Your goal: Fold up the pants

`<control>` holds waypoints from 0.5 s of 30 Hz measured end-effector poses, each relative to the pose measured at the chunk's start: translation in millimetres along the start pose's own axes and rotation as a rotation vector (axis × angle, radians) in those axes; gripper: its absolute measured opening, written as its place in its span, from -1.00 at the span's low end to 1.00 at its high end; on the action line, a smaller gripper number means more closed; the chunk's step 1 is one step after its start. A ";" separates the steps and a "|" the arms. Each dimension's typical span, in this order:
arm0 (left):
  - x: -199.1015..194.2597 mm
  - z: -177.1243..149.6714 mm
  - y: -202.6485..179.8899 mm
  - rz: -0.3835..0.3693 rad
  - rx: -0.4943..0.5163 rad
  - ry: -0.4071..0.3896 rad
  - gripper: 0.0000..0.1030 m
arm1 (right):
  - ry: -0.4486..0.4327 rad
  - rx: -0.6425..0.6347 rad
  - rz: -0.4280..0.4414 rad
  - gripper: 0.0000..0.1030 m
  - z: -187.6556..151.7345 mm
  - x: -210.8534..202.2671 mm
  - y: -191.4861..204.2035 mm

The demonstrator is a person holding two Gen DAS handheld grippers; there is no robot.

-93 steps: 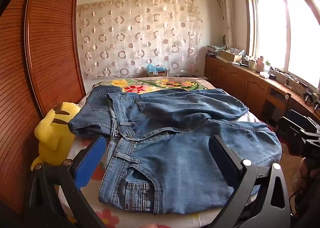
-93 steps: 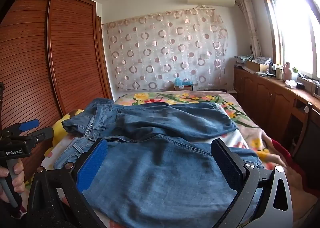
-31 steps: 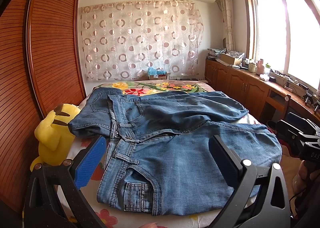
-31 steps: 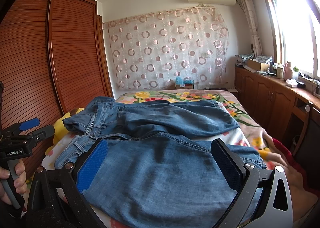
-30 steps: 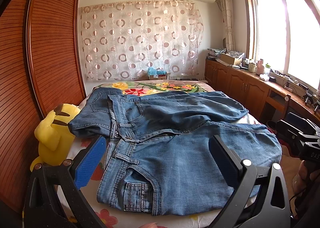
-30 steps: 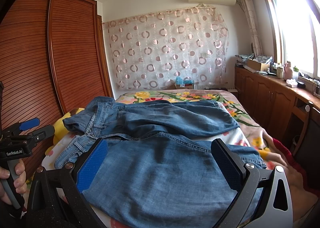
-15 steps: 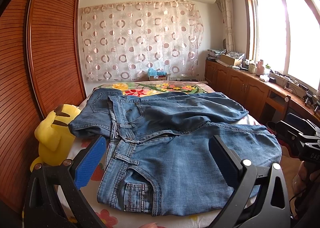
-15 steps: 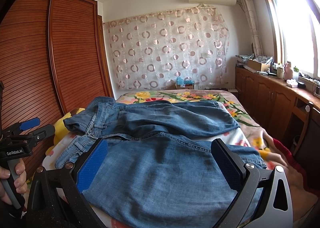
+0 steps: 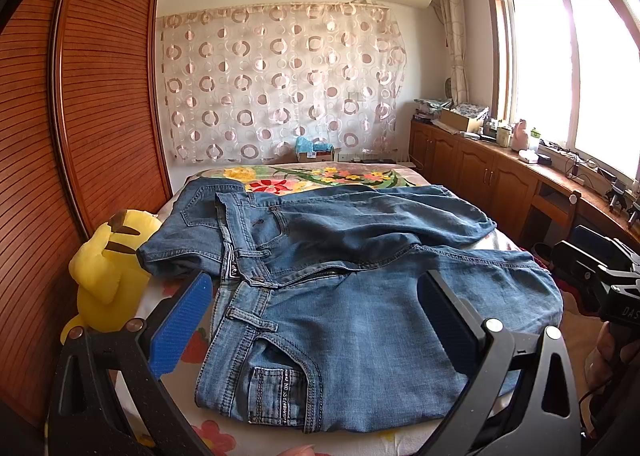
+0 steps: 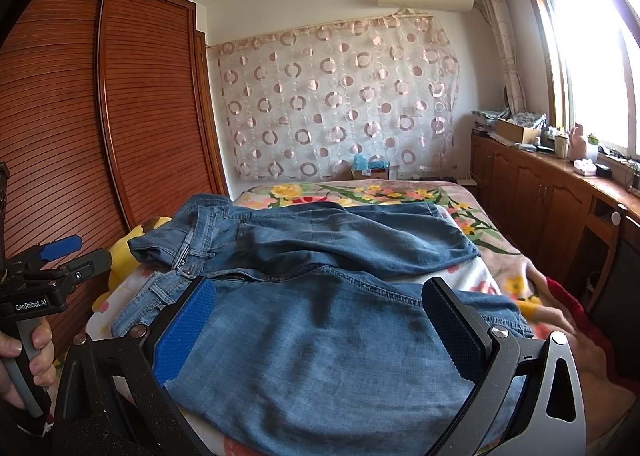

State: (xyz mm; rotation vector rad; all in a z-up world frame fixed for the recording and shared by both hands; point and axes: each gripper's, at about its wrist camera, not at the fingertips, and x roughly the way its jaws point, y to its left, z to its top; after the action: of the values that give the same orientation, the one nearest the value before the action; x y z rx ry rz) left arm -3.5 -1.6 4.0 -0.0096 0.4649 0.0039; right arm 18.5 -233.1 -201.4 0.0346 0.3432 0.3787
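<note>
Blue jeans point(image 9: 340, 276) lie spread across the bed, waistband to the left, both legs running to the right; they also show in the right wrist view point(image 10: 320, 316). My left gripper point(image 9: 316, 320) is open and empty, held above the near waistband and back pocket. My right gripper point(image 10: 320, 328) is open and empty, held above the near leg. Neither touches the denim. The left gripper's body shows at the left edge of the right wrist view point(image 10: 48, 276).
A floral bed sheet point(image 9: 320, 177) covers the bed. A yellow plush toy point(image 9: 108, 268) sits at the bed's left edge against the wooden wardrobe point(image 9: 60, 155). Wooden cabinets point(image 9: 500, 179) with clutter run along the right under the window.
Both grippers have stayed almost still, with only a slight drift of the views. The jeans have not moved.
</note>
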 end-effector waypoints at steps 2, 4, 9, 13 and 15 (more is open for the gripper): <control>0.4 -0.2 0.0 -0.001 -0.001 0.001 0.99 | 0.000 -0.001 0.000 1.00 -0.3 -0.2 0.0; 0.9 -0.4 0.0 -0.002 0.003 0.009 0.99 | 0.002 -0.002 0.003 1.00 -1.4 0.0 -0.1; 7.5 0.0 4.0 -0.006 -0.003 0.052 0.99 | 0.033 -0.010 0.003 1.00 -4.6 7.9 -5.8; 19.0 -8.3 11.1 0.002 -0.008 0.089 0.99 | 0.067 -0.017 -0.008 1.00 -10.0 15.8 -14.2; 25.4 -15.4 16.1 0.005 -0.014 0.101 0.99 | 0.081 -0.021 -0.014 1.00 -11.0 19.2 -18.1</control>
State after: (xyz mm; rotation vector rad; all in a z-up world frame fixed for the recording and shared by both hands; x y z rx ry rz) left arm 12.1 14.3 -21.2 -0.0225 0.5661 0.0115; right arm 38.1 -243.2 -219.7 -0.0034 0.4198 0.3700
